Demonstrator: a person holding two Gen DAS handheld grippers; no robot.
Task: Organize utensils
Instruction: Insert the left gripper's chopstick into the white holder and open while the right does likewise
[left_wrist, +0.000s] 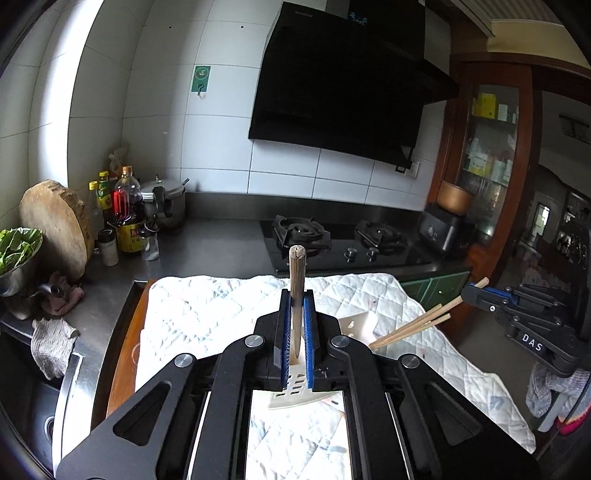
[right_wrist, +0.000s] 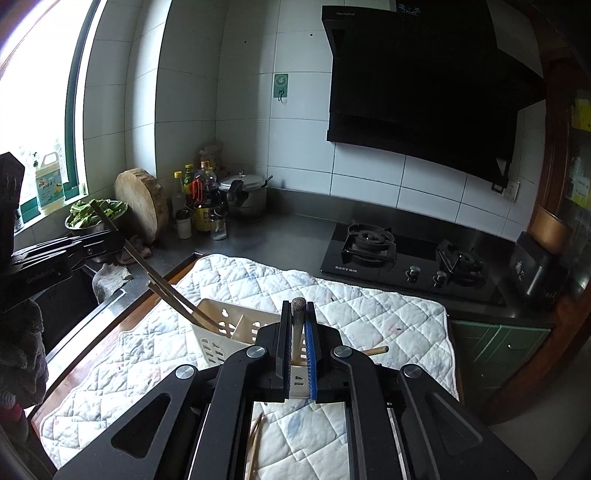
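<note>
Chopsticks (left_wrist: 297, 295) stand clamped in the left tongs (left_wrist: 297, 306), their tips down in the cream utensil basket (right_wrist: 225, 325) on the quilted cloth (right_wrist: 388, 317) over the tabletop. The right tongs (right_wrist: 298, 317) are clenched on another bundle (right_wrist: 297, 325) above the same basket.

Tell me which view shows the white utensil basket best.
Right wrist view: the white utensil basket shows its rim, slotted walls and divider. The left wrist view shows only fragments behind the left gripper.
</note>
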